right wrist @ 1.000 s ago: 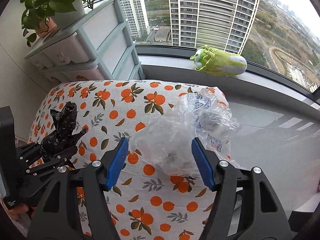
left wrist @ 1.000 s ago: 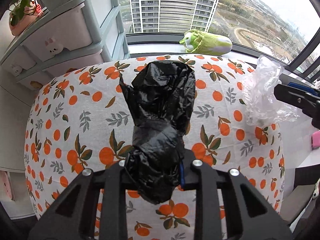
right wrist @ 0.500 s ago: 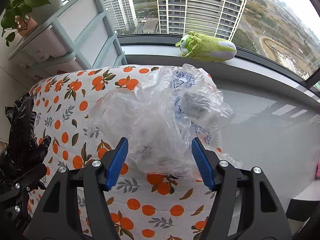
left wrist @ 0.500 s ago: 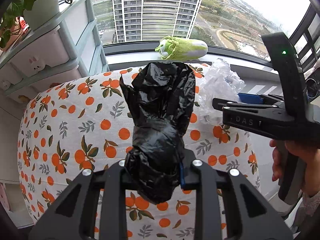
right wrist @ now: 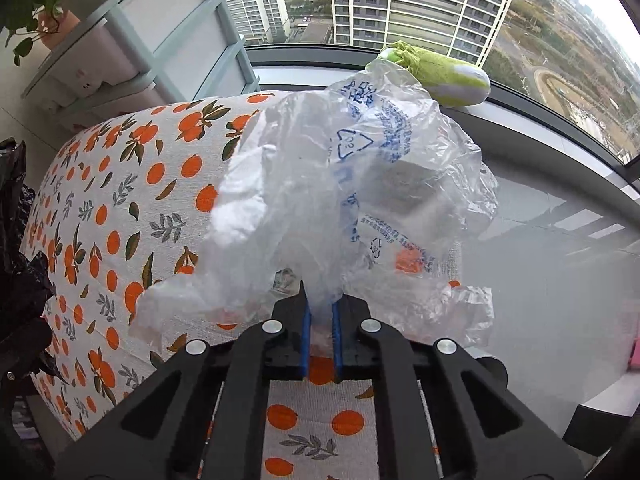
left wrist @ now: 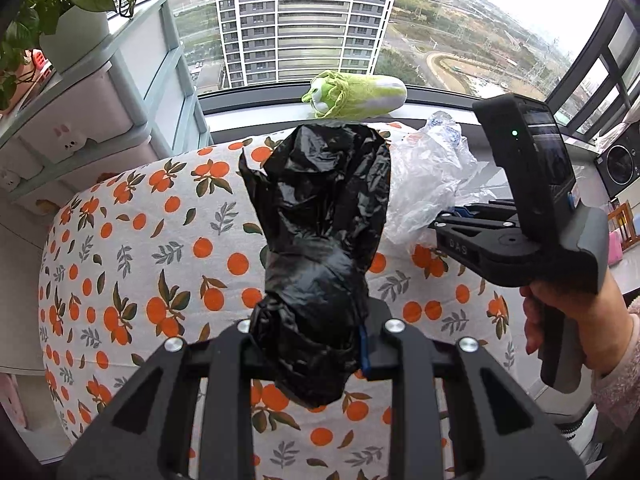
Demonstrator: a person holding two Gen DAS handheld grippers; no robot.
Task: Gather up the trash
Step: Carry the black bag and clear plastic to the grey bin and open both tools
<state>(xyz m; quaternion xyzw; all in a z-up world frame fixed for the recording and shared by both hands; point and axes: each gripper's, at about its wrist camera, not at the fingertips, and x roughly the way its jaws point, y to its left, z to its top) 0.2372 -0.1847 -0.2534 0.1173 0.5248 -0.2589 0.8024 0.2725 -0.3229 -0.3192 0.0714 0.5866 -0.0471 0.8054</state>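
The black plastic bag [left wrist: 320, 240], crumpled and bunched into a rough column, stands up out of the left gripper [left wrist: 310, 344], whose jaws are clamped on its lower, knotted part; the loose upper end flares wide above the counter [left wrist: 132, 248]. Just to its right in the left wrist view, the clear plastic bag [right wrist: 344, 200] (thin, wrinkled, printed with blue text and a recycling triangle) is pinched by a narrow fold between the blue pads [right wrist: 306, 332] of the right gripper [right wrist: 320, 332], the jaws drawn nearly together on that fold, while the rest of the film billows forward and sideways over the counter's far right corner; whether its lower edge touches the cloth cannot be told. The person's right hand [left wrist: 560, 320], in a pale pink fuzzy sleeve, grips the handle of that tool. The counter is covered by a white cloth patterned with oranges and green leaves. Beyond it, on the windowsill [right wrist: 520, 128], lies a plush cabbage toy [left wrist: 356, 94], green and white, on its side. To the left stands a pale drawer unit [left wrist: 100, 120] with little rabbit faces on the drawer fronts, and on top of it a leafy potted plant [left wrist: 76, 4] in a white pot. Through the window [left wrist: 460, 12] rise tall apartment towers above roads and open ground.
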